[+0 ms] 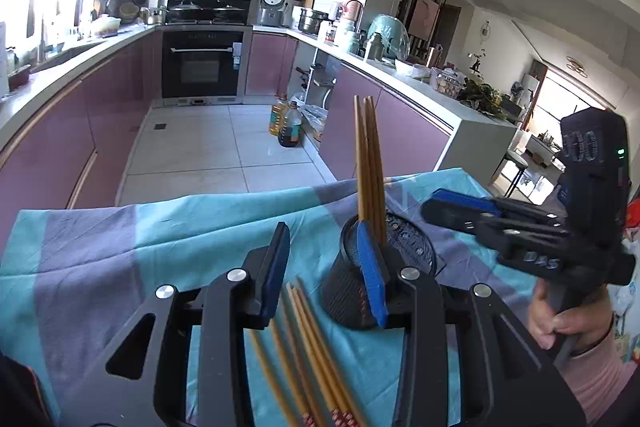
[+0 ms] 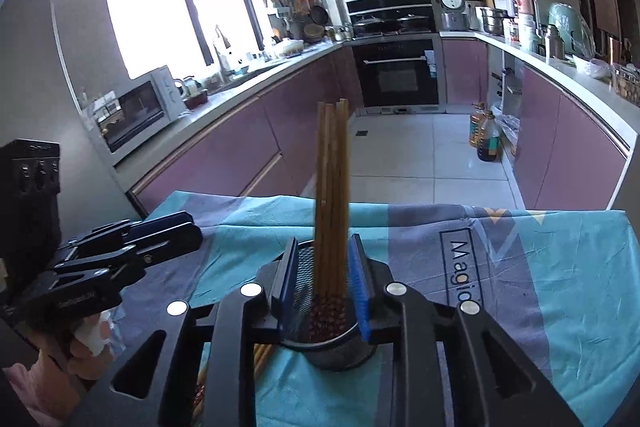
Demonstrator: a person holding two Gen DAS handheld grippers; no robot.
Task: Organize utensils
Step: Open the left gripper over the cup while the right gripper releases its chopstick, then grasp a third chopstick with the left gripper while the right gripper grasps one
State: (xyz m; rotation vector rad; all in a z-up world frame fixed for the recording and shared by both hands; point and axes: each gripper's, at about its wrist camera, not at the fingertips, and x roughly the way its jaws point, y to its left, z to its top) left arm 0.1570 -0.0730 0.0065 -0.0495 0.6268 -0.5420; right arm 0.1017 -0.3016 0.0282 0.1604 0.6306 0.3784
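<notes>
Two grippers over one teal and grey cloth (image 2: 540, 267), spread across the table and filling the lower half of both views; kitchen behind, with purple cabinets (image 2: 224, 151) along both walls and a black oven (image 2: 396, 71) at the far end. Next in size, left gripper (image 1: 324, 275), fingers spread wide and empty, hovering above loose chopsticks (image 1: 308, 347) lying flat on the cloth near the lower edge, its right blue pad (image 1: 372, 275) just in front of the black mesh holder (image 1: 348, 287). Right gripper (image 2: 326, 283), also spread, blue pads either side of the upright bundle without clearly touching it; seen from the left wrist view at (image 1: 440, 205), fingers lying close together side-on, gap hard to judge from there. Smaller still, mesh holder standing on the cloth between both tools; inside it, several wooden chopsticks (image 2: 332, 187) standing nearly upright, patterned red ends down at the bottom.
</notes>
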